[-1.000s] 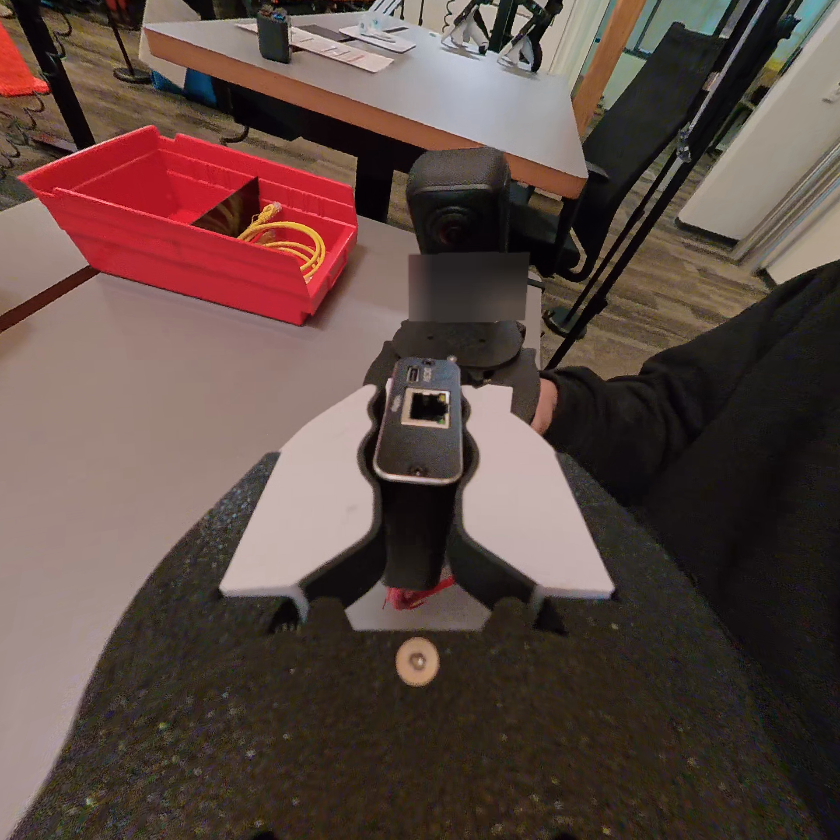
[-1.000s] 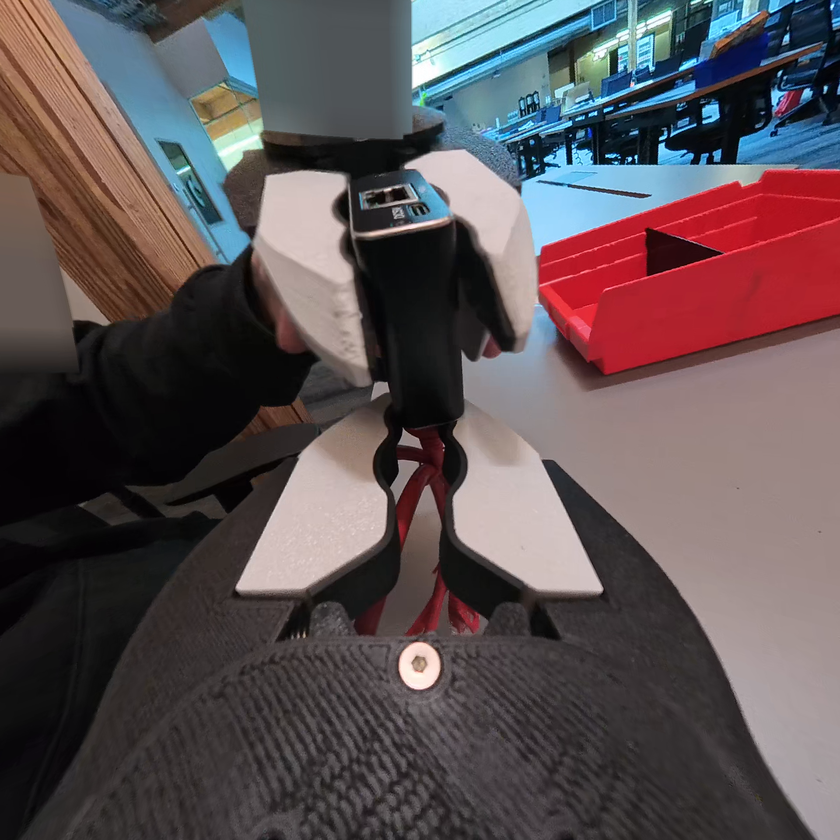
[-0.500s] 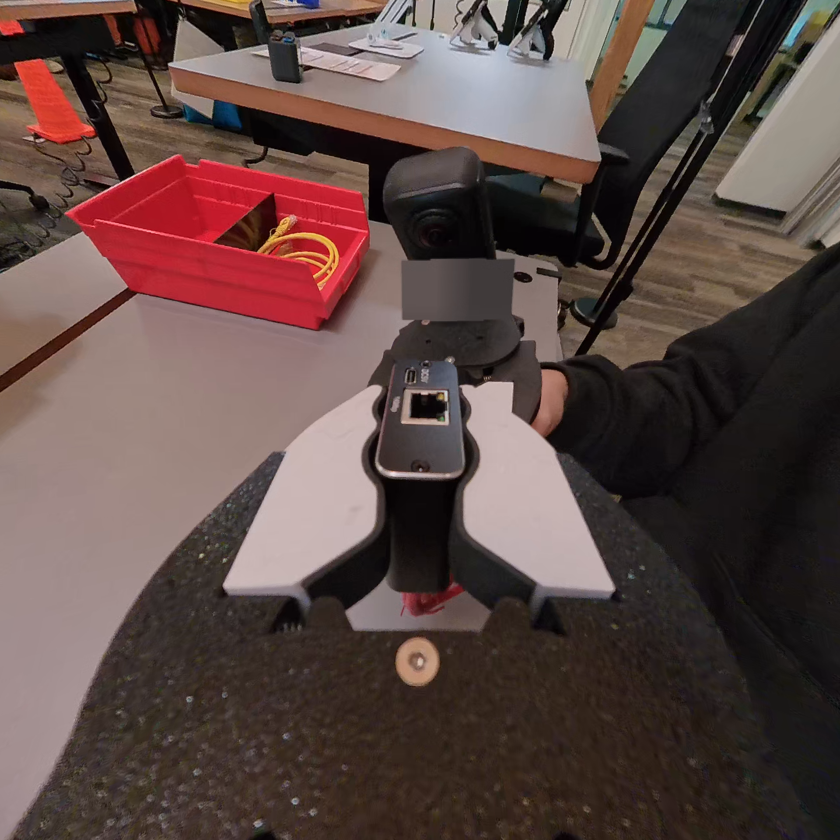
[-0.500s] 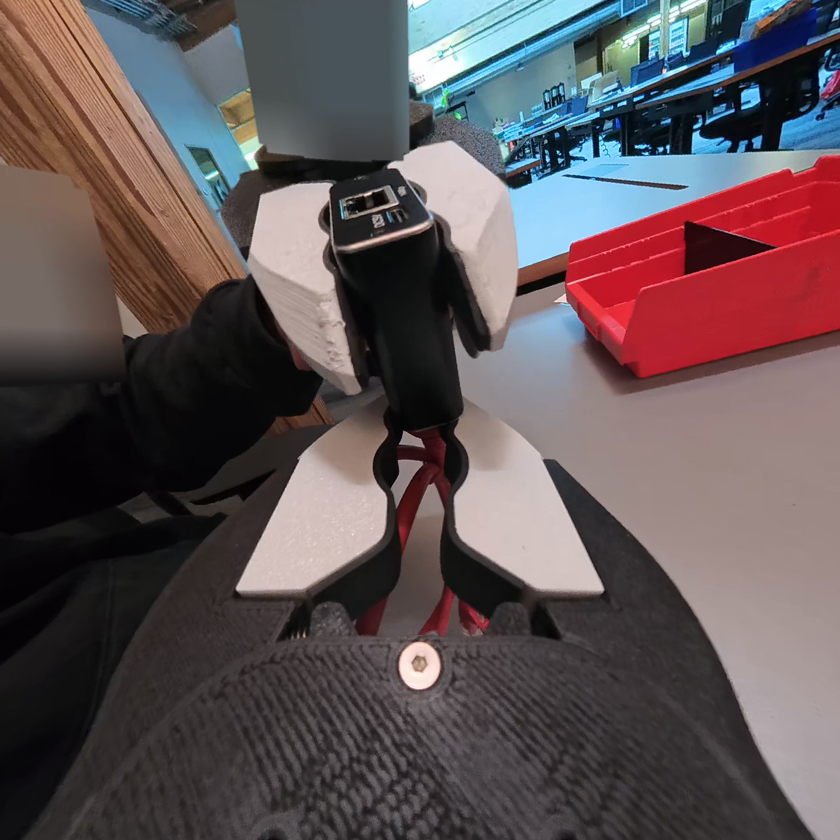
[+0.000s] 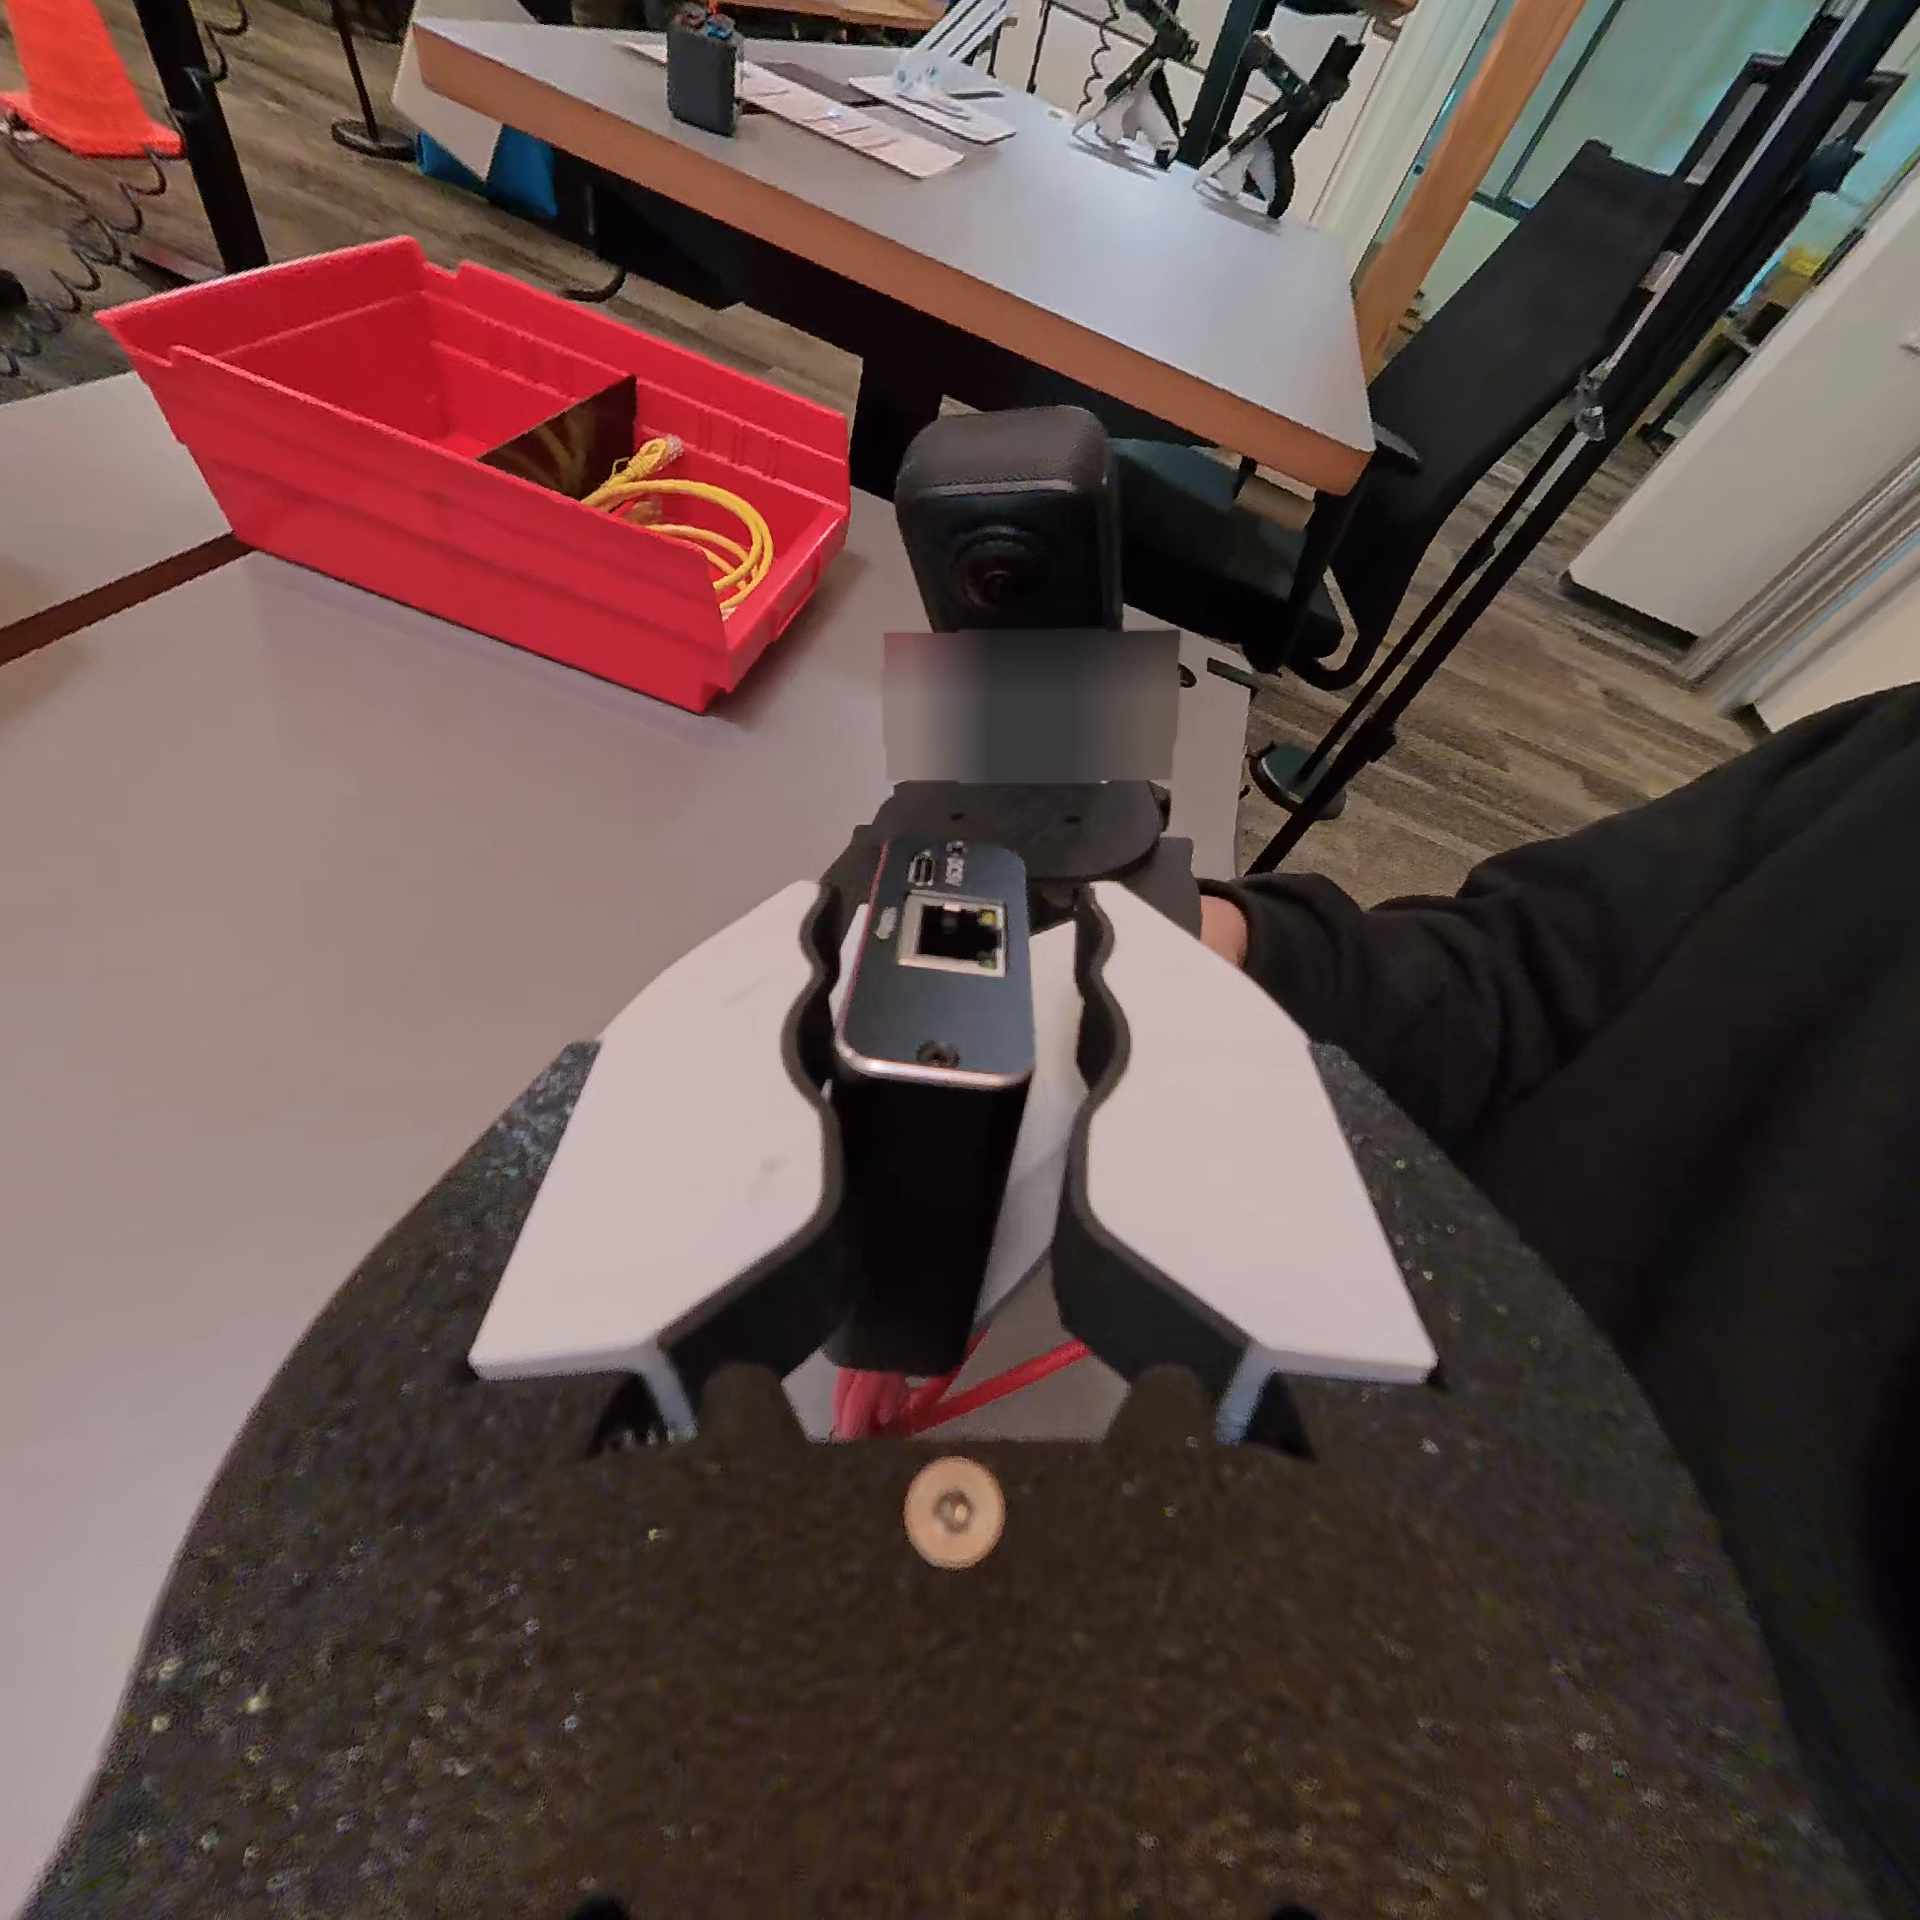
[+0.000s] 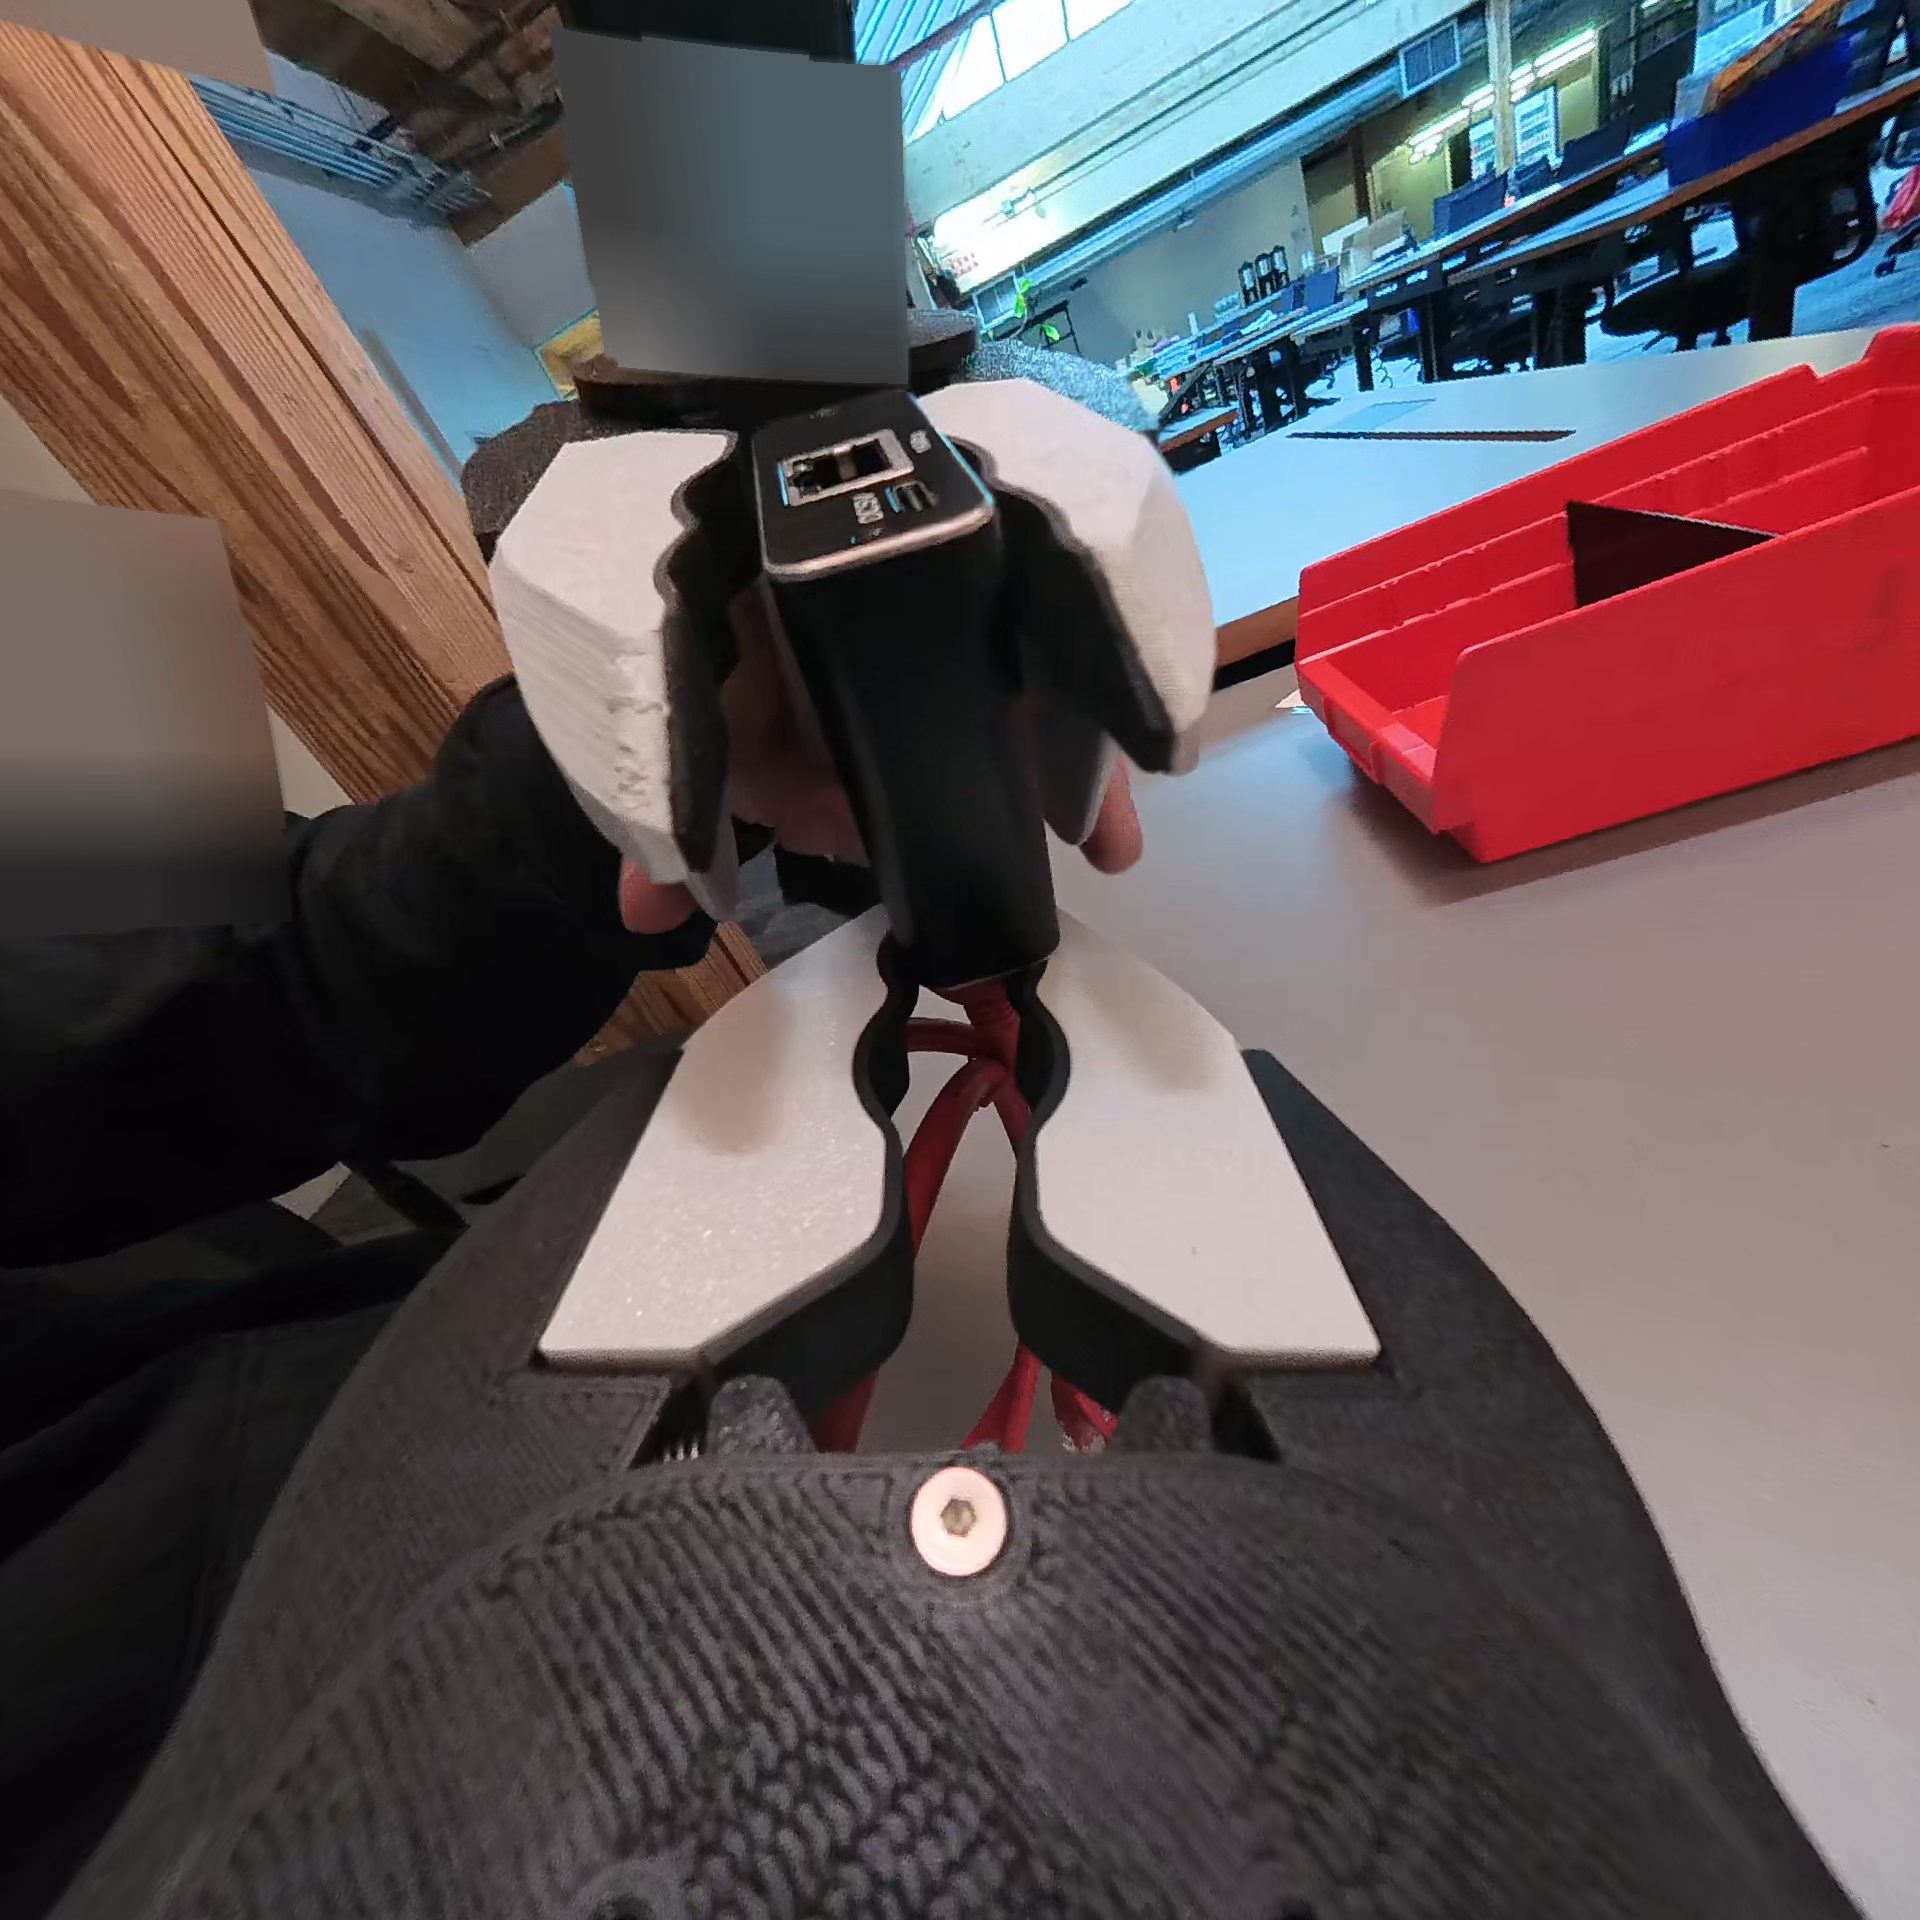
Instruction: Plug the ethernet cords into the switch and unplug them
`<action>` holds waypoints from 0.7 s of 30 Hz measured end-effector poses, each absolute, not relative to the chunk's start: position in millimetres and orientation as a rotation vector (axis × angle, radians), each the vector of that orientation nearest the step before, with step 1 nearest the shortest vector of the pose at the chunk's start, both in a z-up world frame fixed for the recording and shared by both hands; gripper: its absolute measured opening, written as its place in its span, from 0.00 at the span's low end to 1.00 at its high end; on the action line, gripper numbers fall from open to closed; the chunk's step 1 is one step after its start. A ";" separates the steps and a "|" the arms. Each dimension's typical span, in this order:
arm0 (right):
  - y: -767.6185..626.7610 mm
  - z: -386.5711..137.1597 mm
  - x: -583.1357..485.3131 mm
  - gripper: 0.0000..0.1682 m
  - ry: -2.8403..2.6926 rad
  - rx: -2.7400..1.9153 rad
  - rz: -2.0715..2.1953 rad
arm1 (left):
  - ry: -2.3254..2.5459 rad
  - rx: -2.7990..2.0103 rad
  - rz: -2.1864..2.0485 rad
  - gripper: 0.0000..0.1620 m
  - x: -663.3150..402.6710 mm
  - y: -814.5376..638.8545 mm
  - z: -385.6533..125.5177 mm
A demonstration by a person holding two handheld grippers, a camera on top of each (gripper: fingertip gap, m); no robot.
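The switch (image 5: 930,1153) is a black box with an open port on its upper end, held upright over the grey table (image 5: 312,935). Red ethernet cords (image 6: 935,1143) run out of its lower end. My left gripper (image 5: 956,904) is open around the upper part; a gap shows beside its right finger. In the right wrist view the left gripper (image 6: 894,831) is spread around the switch (image 6: 935,727). My right gripper (image 6: 966,966) is shut on the switch's lower end where the cords enter, with the cords passing between its fingers.
A red bin (image 5: 312,436) with a black divider stands on the table at the far left and holds a coiled yellow cable (image 5: 707,530); it also shows in the right wrist view (image 6: 1662,707). A second table (image 5: 1039,239), an office chair (image 5: 1507,343) and a wooden post (image 6: 208,416) stand beyond. My hands' fingertips stand some 7 cm from each other.
My left gripper's fingers have opened off the switch, which now leans toward the left finger. The right gripper stays shut on the lower end. Both views have shifted slightly.
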State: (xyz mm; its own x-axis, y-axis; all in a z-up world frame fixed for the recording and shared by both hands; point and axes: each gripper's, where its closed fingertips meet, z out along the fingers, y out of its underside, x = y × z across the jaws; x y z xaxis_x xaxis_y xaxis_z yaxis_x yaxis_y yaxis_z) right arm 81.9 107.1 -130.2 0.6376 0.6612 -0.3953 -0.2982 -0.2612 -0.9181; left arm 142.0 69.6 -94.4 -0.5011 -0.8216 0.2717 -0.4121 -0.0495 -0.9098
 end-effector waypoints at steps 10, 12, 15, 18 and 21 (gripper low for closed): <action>108.3 -128.8 69.2 0.10 -0.313 -1.592 0.995 | 1.827 -1.294 -1.541 0.17 133.9 75.4 -92.5; 107.9 -128.4 66.8 0.10 -0.326 -1.591 1.000 | 1.848 -1.293 -1.519 0.17 131.5 75.5 -93.3; 106.9 -127.6 65.9 0.10 -0.335 -1.597 0.985 | 1.860 -1.290 -1.514 0.17 129.5 74.1 -92.9; 106.2 -126.5 66.9 0.10 -0.340 -1.602 0.967 | 1.844 -1.308 -1.559 0.18 129.5 72.3 -90.1; 105.8 -125.3 66.9 0.10 -0.340 -1.591 0.964 | 1.843 -1.315 -1.586 0.18 129.8 70.7 -88.5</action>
